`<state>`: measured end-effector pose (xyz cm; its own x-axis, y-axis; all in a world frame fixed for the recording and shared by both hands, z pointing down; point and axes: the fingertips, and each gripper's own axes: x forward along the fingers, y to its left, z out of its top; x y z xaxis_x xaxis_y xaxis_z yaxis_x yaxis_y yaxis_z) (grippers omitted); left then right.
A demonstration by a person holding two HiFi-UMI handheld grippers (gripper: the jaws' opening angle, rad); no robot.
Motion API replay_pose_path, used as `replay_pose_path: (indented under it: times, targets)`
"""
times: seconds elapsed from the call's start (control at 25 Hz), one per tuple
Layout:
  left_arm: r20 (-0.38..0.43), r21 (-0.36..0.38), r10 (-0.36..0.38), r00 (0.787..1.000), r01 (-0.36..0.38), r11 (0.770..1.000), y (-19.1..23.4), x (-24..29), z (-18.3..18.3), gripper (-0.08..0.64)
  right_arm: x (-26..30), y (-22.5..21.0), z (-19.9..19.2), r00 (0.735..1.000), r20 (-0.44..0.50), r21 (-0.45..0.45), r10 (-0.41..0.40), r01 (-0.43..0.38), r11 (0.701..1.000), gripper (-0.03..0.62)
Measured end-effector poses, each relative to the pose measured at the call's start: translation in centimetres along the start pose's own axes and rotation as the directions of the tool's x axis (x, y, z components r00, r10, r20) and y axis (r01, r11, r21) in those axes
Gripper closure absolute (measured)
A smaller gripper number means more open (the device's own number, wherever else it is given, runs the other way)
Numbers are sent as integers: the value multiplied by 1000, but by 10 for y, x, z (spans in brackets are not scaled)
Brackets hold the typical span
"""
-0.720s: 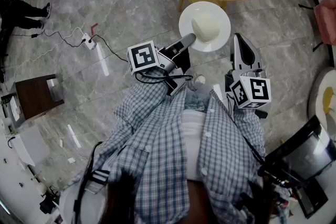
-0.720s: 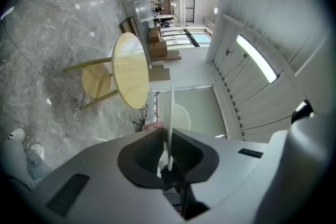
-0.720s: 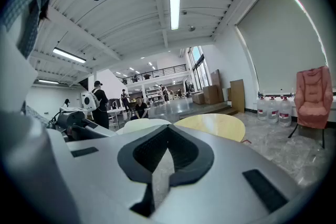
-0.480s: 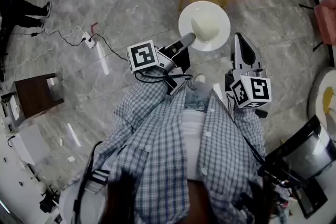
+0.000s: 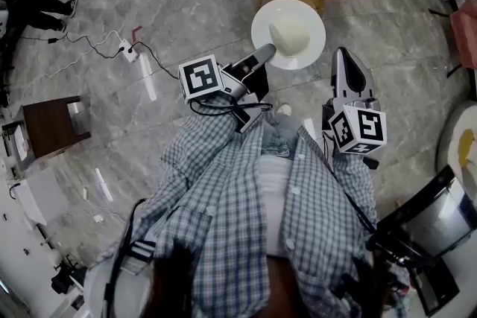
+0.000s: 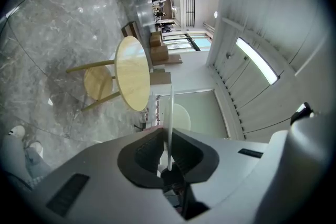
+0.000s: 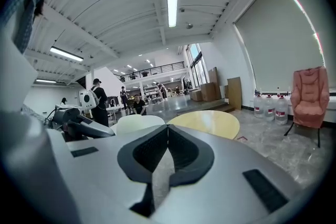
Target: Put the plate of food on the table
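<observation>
now the left gripper (image 5: 266, 51) clamps the plate (image 5: 311, 17); the right gripper (image 5: 343, 56) is closed, empty.

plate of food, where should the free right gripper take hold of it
The plate's bare right rim, coming in level from that side, opposite the left gripper's pinch; the rim is thin and the food heaps in the middle.

You worked under bright, even light from ceiling strip lamps (image 7: 172, 0); your fisheye views bent at dark rounded edges, and the marble floor (image 5: 186, 4) showed soft glare.
</observation>
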<state>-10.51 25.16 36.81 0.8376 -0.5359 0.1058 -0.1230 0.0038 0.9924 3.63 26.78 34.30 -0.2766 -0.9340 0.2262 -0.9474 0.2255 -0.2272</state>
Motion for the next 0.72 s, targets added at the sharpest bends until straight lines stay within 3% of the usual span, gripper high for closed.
replay_pose_path:
  times: [0.72]
  targets:
    - [81, 3, -34, 996, 34, 999, -12, 2, -14, 532, -15, -16, 7, 1000, -10, -75, 20, -20, 997, 584]
